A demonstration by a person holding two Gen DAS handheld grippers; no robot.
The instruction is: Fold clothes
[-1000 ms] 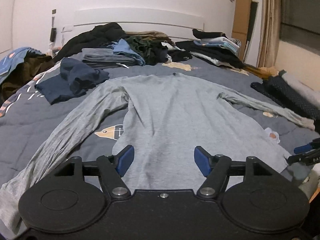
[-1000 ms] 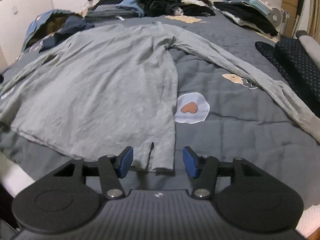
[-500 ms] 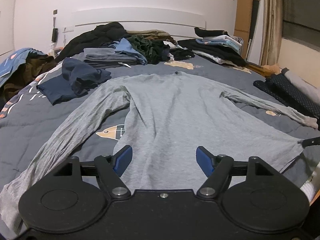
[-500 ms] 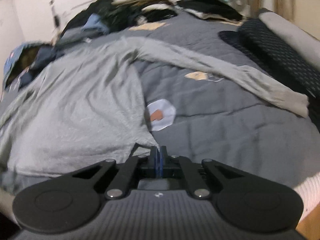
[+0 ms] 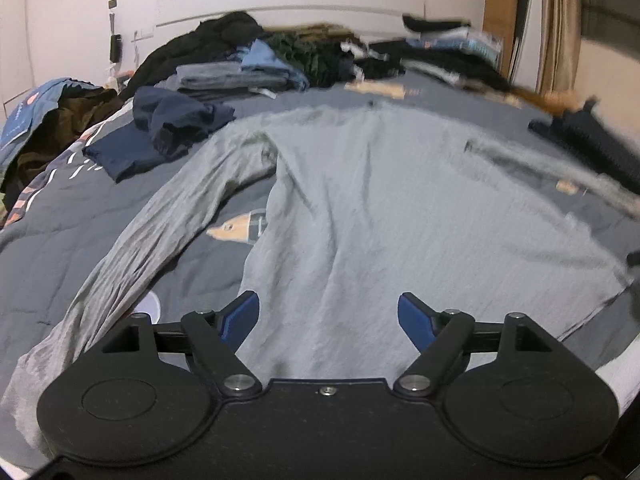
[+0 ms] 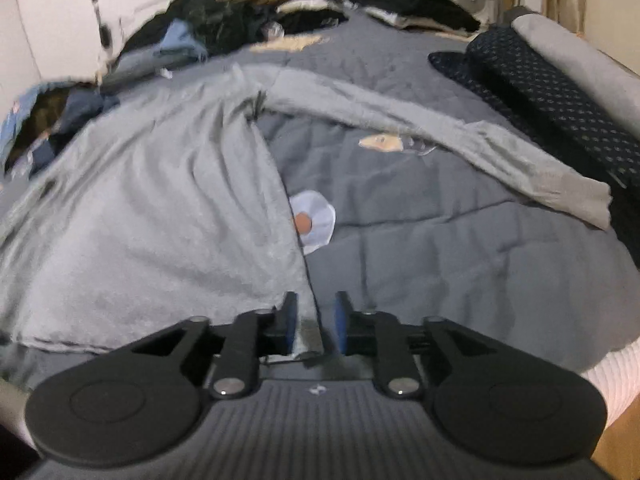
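Blur smeared the clothes heap [image 5: 248, 68] at the headboard. A grey long-sleeved shirt [image 5: 380, 208] lay flat across the bed [image 5: 48, 232], its left cuff cut off by the frame. The left gripper [image 5: 328, 316] hung over the hem, fingers wide and opening, clear of cloth. The right gripper [image 6: 314, 320] was opening, the hem corner loose between its fingers; open quilt lay beyond.

A long-sleeved shirt [image 5: 400, 216] is lying flat on the bed [image 5: 80, 216], sleeves spreading left and right. Piles of clothes [image 5: 280, 60] are sitting behind it, by the headboard [image 5: 288, 0].
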